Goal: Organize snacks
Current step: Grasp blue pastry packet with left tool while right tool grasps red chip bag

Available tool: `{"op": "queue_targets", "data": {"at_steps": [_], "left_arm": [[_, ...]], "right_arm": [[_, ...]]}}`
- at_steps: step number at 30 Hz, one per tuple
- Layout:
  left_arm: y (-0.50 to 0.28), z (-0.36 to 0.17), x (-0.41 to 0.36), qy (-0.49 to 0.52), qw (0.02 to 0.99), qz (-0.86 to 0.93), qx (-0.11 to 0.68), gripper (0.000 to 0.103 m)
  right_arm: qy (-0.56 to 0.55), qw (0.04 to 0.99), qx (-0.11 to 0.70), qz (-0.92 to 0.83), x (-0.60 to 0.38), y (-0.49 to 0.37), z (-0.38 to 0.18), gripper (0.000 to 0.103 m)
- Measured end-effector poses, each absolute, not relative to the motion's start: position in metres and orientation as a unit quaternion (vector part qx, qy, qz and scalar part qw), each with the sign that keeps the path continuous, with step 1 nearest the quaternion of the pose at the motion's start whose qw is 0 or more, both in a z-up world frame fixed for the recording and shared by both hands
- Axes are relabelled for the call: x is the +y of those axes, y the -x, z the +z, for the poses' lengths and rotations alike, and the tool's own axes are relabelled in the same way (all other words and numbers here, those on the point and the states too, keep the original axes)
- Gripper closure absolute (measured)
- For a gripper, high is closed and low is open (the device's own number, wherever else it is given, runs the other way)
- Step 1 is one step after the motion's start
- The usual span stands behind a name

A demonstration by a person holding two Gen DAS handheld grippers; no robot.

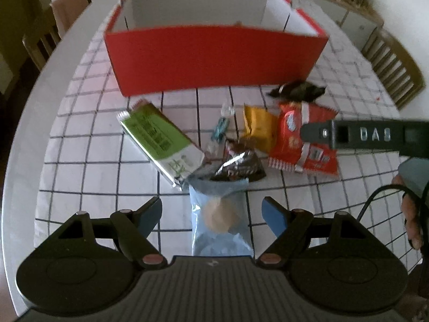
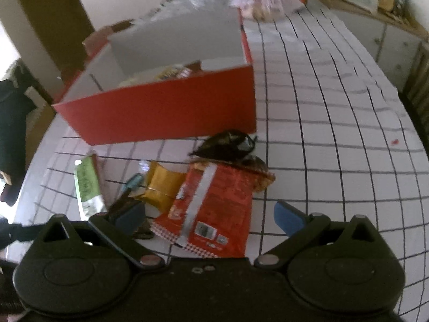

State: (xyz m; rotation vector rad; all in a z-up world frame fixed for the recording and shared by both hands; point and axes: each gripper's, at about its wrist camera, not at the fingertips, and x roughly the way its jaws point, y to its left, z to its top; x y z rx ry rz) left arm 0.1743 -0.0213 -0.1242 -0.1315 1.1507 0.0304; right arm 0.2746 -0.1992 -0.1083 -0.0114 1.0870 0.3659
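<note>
Between my left claw (image 1: 211, 213), spread apart, lies a pale blue plastic biscuit packet (image 1: 221, 221); my right claw (image 2: 209, 218) gapes over a red foil snack pouch (image 2: 214, 209) near the red cardboard box (image 2: 166, 110).

Snack packets (image 1: 241, 139) lie clustered on the table (image 1: 80, 145) before the box (image 1: 214, 56), more snacks (image 2: 171, 73) inside it

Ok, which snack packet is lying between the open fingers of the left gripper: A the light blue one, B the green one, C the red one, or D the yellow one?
A: in the left wrist view the light blue packet lies between the open fingers of the left gripper.
</note>
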Motion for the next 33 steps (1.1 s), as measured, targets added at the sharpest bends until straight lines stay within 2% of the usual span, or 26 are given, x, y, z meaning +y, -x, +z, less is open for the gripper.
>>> {"op": "queue_targets", "data": {"at_steps": [7,20,26,29,32,33], "left_arm": [[-0.188,-0.148,-0.020,0.071,0.814,0.028,0.576,0.022],[-0.197,-0.163,-0.030,0.053,0.811,0.033,0.581,0.022],[-0.195,-0.163,-0.036,0.037,0.814,0.038,0.579,0.024],[-0.193,-0.163,-0.040,0.028,0.815,0.040,0.577,0.027],[-0.192,-0.160,-0.038,0.031,0.817,0.044,0.574,0.037],[-0.192,-0.160,-0.037,0.032,0.818,0.045,0.573,0.043]], "right_arm": [[-0.006,0.826,0.548,0.129,-0.193,-0.292,-0.125,0.001],[0.010,0.823,0.561,0.092,-0.178,-0.305,-0.139,0.004],[0.031,0.818,0.566,0.096,-0.169,-0.301,-0.147,0.013],[0.038,0.820,0.563,0.097,-0.168,-0.299,-0.146,0.015],[0.037,0.821,0.561,0.099,-0.171,-0.297,-0.144,0.023],[0.037,0.822,0.559,0.099,-0.172,-0.296,-0.143,0.026]]}}
